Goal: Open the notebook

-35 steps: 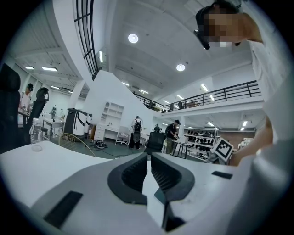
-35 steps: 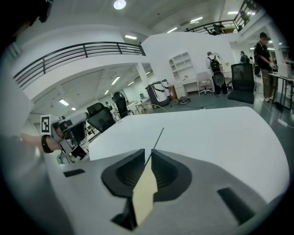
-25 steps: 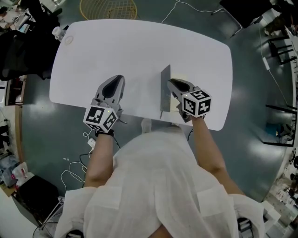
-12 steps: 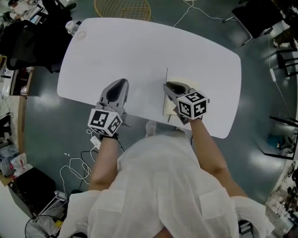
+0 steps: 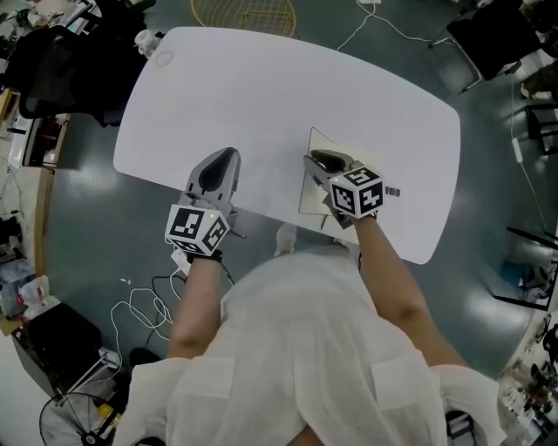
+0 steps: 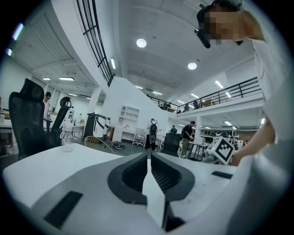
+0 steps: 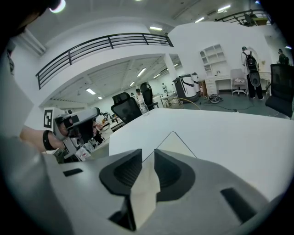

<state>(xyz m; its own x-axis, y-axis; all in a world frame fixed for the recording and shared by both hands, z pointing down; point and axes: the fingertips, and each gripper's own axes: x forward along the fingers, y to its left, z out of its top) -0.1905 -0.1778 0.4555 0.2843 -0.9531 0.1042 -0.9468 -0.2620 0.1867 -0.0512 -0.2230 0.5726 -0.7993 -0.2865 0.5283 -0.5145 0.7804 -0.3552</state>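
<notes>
A white table (image 5: 261, 96) with rounded corners fills the middle of the head view, on a dark grey floor (image 5: 78, 235) where cables (image 5: 144, 318) trail at the person's left. The person, in a white shirt (image 5: 296, 348), stands at the table's near edge with both forearms reaching over it. A black chair (image 5: 61, 70) stands off the far left corner, and a wire basket (image 5: 244, 13) sits on the floor beyond the far edge. The notebook (image 5: 370, 165) lies on the right part of the table, near the near edge, with a cream page showing to the right of the right gripper (image 5: 316, 158). Its cover (image 5: 308, 193) is raised off the page and stands steeply on edge, leaning to the left. In the right gripper view the jaws are pressed onto this cream sheet, which runs between them and ends beyond them in a rounded corner. The left gripper (image 5: 223, 161) rests on bare table well to the left of the notebook; in its own view the jaws are drawn together with nothing gripped. A clear bottle (image 5: 144, 39) stands at the table's far left corner.
</notes>
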